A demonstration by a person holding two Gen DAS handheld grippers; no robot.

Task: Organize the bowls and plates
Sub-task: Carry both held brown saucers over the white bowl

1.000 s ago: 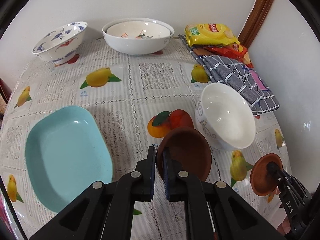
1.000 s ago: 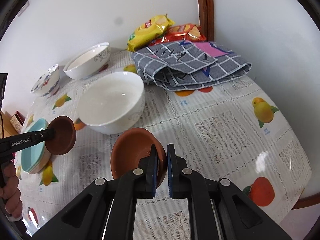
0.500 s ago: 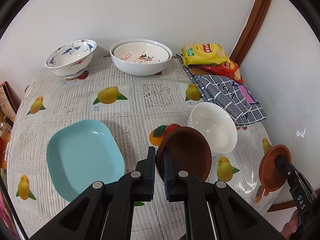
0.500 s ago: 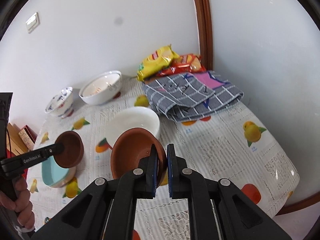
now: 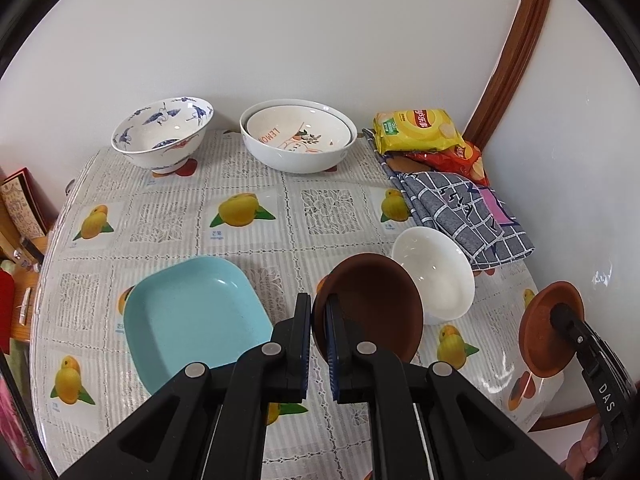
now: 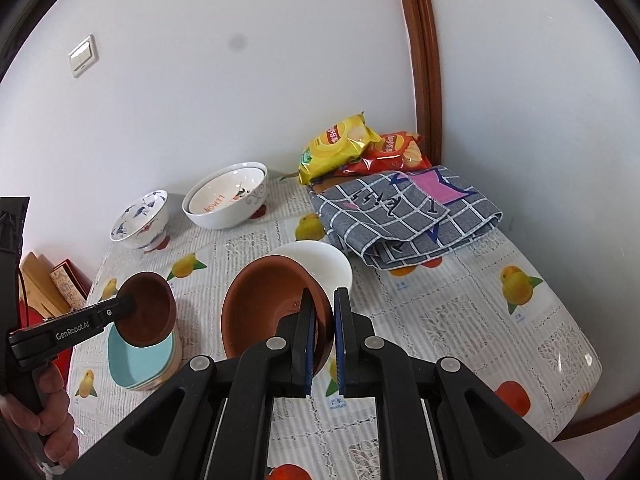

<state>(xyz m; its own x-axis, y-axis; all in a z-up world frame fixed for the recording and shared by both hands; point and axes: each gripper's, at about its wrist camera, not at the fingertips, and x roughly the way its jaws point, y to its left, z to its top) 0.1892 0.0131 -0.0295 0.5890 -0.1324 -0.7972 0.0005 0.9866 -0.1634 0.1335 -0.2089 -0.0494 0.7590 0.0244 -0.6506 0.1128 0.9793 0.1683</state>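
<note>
My left gripper (image 5: pixel 319 320) is shut on the rim of a dark brown bowl (image 5: pixel 376 304), held above the table between the light blue plate (image 5: pixel 192 316) and a plain white bowl (image 5: pixel 436 276). My right gripper (image 6: pixel 322 320) is shut on the rim of a terracotta bowl (image 6: pixel 268 308), held above the table in front of the white bowl (image 6: pixel 332 264). The terracotta bowl also shows in the left wrist view (image 5: pixel 548 332), and the dark brown bowl in the right wrist view (image 6: pixel 152 312) over the blue plate (image 6: pixel 136 364).
A blue-patterned bowl (image 5: pixel 164 132) and two nested white bowls (image 5: pixel 298 136) stand at the back by the wall. Snack bags (image 5: pixel 420 130) and a folded checked cloth (image 5: pixel 460 208) lie at the back right. The table (image 5: pixel 168 216) has a fruit-print cover.
Both grippers have risen and pulled back with their bowls, so the table looks smaller and farther. Both stay shut on their bowls.
</note>
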